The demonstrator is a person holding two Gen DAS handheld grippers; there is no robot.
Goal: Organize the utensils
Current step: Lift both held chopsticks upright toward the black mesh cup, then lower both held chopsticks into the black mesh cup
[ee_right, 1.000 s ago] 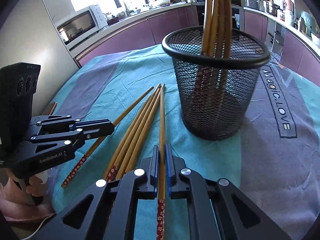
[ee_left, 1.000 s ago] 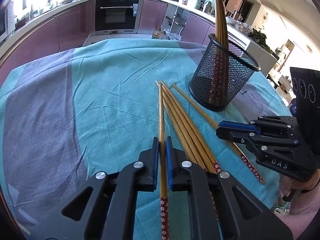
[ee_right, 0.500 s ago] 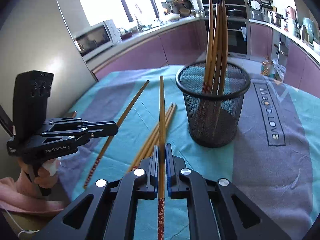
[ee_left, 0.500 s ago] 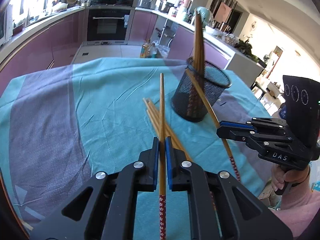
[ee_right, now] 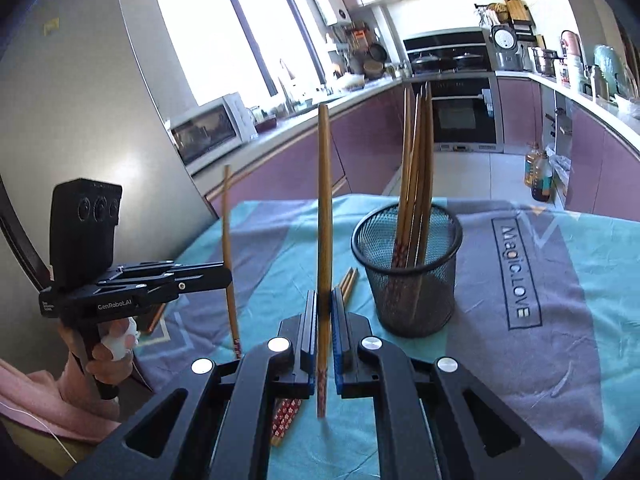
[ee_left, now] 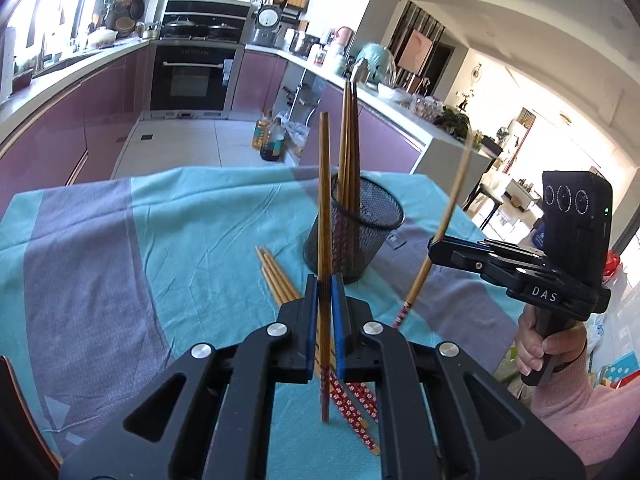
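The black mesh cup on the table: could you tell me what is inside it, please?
Several wooden chopsticks stand in the mesh cup, patterned red ends down. Their exact count is unclear because they overlap, and the cup's floor is hidden by the mesh.

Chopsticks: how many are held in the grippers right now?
2. One chopstick is clamped upright in the left gripper, a second chopstick in the right gripper. The rest lie on the cloth or stand in the mesh cup; none hidden, it seems.
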